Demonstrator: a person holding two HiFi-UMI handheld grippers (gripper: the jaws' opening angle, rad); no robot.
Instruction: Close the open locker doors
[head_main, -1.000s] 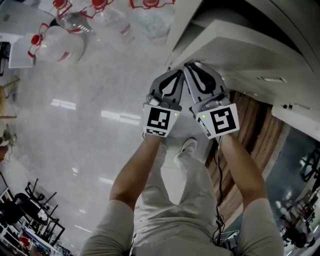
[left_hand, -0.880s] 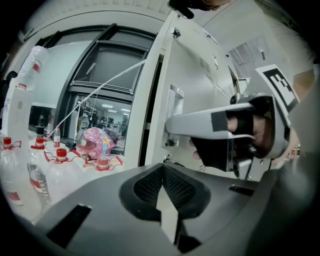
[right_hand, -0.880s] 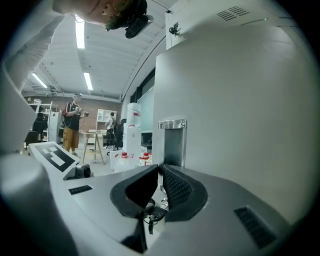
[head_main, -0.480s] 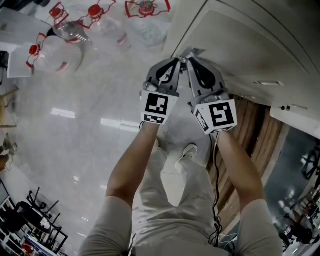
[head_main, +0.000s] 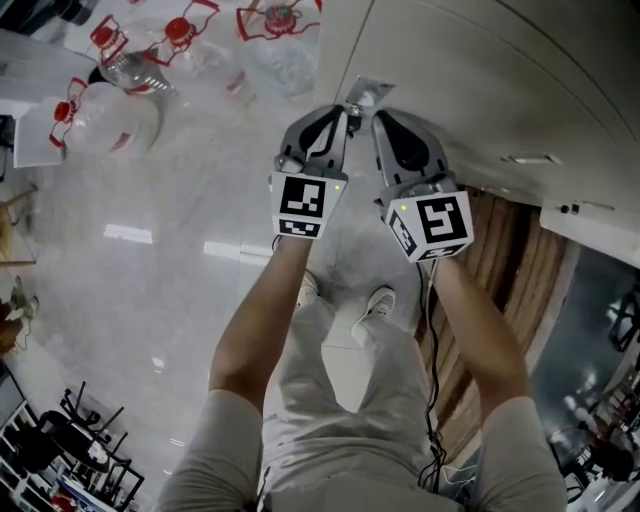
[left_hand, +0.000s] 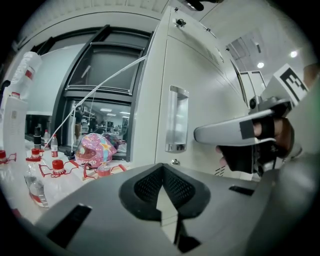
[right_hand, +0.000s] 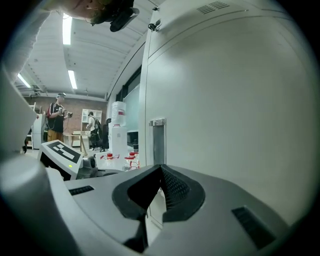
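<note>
The white locker door (head_main: 480, 80) runs across the upper right of the head view. Both grippers point at its edge, side by side. My left gripper (head_main: 343, 112) is shut with nothing between its jaws, its tips just below a small metal fitting (head_main: 366, 92) on the door edge. My right gripper (head_main: 379, 116) is also shut and empty, next to the left one. In the left gripper view the door's recessed handle (left_hand: 176, 119) stands straight ahead, and the right gripper (left_hand: 235, 132) reaches in from the right. In the right gripper view the handle (right_hand: 158, 142) stands just ahead of the jaws, beside the flat door face (right_hand: 235, 100).
Several large water bottles with red caps (head_main: 120, 70) stand on the glossy floor at upper left. A brown panel (head_main: 510, 260) lies below the lockers at right. A pink helmet (left_hand: 100, 150) sits among the bottles. People (right_hand: 57, 117) and a water dispenser (right_hand: 118, 130) stand far off.
Both grippers have pushed forward together, and the door has swung in with them until it sits nearly flush with the locker front. The right gripper's jaws have come together.
</note>
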